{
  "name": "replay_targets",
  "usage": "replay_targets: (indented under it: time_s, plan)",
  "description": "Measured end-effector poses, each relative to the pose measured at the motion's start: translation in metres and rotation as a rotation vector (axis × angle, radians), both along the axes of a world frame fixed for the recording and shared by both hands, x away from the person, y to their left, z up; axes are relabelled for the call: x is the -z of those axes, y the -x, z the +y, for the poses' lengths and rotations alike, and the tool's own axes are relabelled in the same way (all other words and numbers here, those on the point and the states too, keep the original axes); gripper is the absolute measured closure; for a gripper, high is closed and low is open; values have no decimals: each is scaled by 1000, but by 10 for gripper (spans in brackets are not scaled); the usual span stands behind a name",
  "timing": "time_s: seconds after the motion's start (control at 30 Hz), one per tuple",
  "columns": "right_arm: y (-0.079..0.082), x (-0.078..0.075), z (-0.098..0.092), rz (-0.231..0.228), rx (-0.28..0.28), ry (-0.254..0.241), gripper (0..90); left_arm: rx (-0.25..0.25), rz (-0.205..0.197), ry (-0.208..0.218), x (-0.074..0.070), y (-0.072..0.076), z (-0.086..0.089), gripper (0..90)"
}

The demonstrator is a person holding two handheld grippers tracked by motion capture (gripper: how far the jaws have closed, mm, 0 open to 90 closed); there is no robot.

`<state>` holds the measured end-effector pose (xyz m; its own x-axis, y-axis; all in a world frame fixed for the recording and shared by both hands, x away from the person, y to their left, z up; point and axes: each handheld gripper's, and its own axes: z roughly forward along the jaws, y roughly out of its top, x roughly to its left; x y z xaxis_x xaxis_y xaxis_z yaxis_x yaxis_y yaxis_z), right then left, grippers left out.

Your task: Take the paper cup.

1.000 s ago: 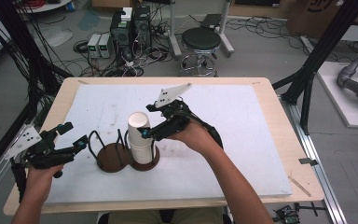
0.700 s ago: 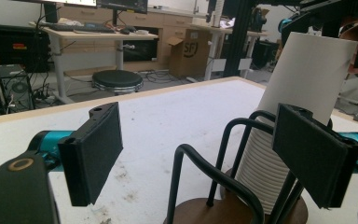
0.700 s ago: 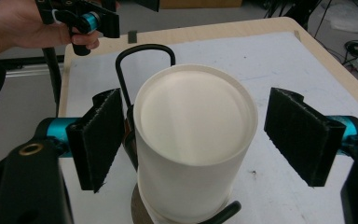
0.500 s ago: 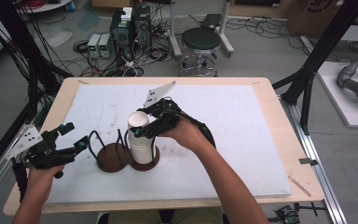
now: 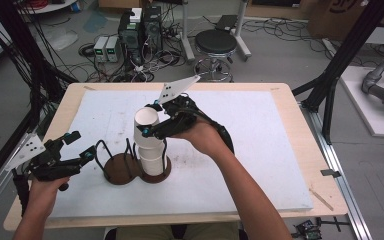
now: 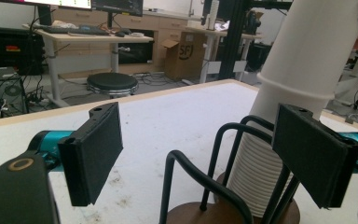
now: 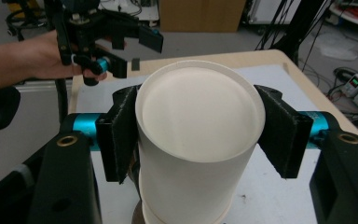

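White paper cup (upside down), plain, tapered, atop stack

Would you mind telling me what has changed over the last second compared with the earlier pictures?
The right hand-held gripper has just been closing and is now shut on the top paper cup, lifting it partly out of the cup stack. The left hand-held gripper stayed open beside the wooden cup holder, which has not moved.

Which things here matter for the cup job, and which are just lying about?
In the job:
top cup, clamped in the right gripper
cup stack
wire cup holder
left gripper, open beside the holder

Lying about:
stool
floor electronics
cardboard box
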<state>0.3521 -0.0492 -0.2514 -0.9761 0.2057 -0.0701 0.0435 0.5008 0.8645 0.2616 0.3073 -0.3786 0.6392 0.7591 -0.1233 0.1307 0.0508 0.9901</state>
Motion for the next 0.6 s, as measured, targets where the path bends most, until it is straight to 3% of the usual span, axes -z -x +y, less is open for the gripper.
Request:
replay_targets:
  time_s: [0.1,0.2,0.33,0.5,0.6]
  plan:
    - [3,-12,-13,-13,12,-47,355,11,-5,1,-2,1,-2,162]
    - [5,-16,-22,-20,23,-63,355,24,-9,4,-3,2,-5,162]
    - [7,-27,-49,-22,61,-127,355,39,-12,0,-5,2,-10,162]
    - [9,-33,-67,-37,88,-143,355,52,-17,4,-7,3,-15,162]
    - [11,-34,-89,-45,135,-153,355,66,-18,9,-9,3,-20,162]
